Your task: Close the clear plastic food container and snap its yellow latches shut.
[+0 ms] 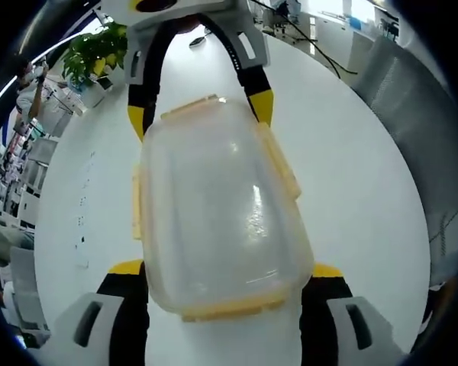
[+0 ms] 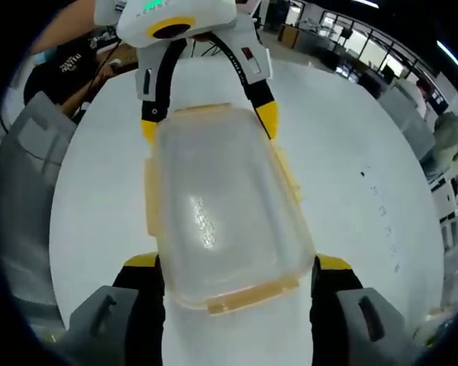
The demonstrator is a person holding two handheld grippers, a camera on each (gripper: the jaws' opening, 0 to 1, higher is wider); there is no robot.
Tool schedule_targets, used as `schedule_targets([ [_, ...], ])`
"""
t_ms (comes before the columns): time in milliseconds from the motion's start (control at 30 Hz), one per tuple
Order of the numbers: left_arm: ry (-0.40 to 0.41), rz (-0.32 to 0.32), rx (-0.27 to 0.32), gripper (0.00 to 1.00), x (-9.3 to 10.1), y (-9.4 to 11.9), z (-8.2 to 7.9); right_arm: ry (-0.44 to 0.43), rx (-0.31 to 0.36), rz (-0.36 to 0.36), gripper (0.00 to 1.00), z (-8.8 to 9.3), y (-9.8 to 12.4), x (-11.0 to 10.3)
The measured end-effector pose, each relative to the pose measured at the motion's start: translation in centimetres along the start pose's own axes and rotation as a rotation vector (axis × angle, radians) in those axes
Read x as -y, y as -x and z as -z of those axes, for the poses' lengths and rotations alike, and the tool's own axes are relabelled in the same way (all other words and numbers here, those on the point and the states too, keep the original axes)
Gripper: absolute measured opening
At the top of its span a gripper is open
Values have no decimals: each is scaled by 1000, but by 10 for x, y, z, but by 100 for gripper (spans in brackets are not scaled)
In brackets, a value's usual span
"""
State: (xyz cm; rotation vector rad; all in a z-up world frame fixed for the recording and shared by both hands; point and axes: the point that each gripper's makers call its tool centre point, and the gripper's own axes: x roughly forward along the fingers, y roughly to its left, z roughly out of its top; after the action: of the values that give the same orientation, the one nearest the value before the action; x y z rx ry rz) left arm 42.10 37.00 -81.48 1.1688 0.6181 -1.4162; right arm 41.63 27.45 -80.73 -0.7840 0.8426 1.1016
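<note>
One clear container, lid on, nothing visible inside | left gripper and right gripper jaws clamp opposite ends

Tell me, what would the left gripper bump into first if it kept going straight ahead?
Probably the clear plastic food container, which already sits between the left gripper. Past the container's far end, the right gripper faces it. How far apart they are isn't clear.
</note>
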Motion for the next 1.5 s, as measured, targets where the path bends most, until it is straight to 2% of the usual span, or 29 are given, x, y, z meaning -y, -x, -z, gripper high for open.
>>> schedule_targets([
  [100,-24,-30,-22,77,-5,2,3,-18,5,11,76,-1,-1,3],
  [233,19,-58,-35,75,-7,7,5,-26,6,33,78,-2,0,6],
  [333,39,-77,-10,77,-7,13,-1,-42,29,43,84,-5,4,10],
  [400,89,-72,18,82,-5,16,-6,-43,41,43,86,-8,8,10],
  [467,106,-80,17,87,-7,19,-7,-44,43,44,86,-9,11,8],
  [567,136,-110,39,88,-11,22,-10,-43,52,51,89,-10,16,7],
  [667,183,-138,109,95,-14,28,-20,-56,62,49,92,-10,21,6],
  [767,234,-173,141,98,-20,33,-21,-22,152,70,92,-22,29,6],
  [867,347,-202,287,99,-23,42,-37,-52,182,70,92,-24,35,2],
  [900,383,-220,328,99,-25,48,-40,-52,214,77,95,-27,38,1],
  [967,467,-217,337,99,-21,52,-39,-44,242,93,100,-29,42,2],
  [1033,537,-210,359,99,-15,55,-41,-50,255,101,99,-29,47,-1],
  [1167,551,-240,381,99,-4,63,-43,-91,255,119,100,-25,58,-7],
  [1267,600,-239,454,99,8,69,-56,-105,281,144,100,-26,68,-14],
  [1433,604,-285,479,99,26,82,-63,-113,284,159,100,-24,79,-29],
  [1500,644,-284,488,99,34,87,-63,-113,294,169,100,-24,85,-36],
])
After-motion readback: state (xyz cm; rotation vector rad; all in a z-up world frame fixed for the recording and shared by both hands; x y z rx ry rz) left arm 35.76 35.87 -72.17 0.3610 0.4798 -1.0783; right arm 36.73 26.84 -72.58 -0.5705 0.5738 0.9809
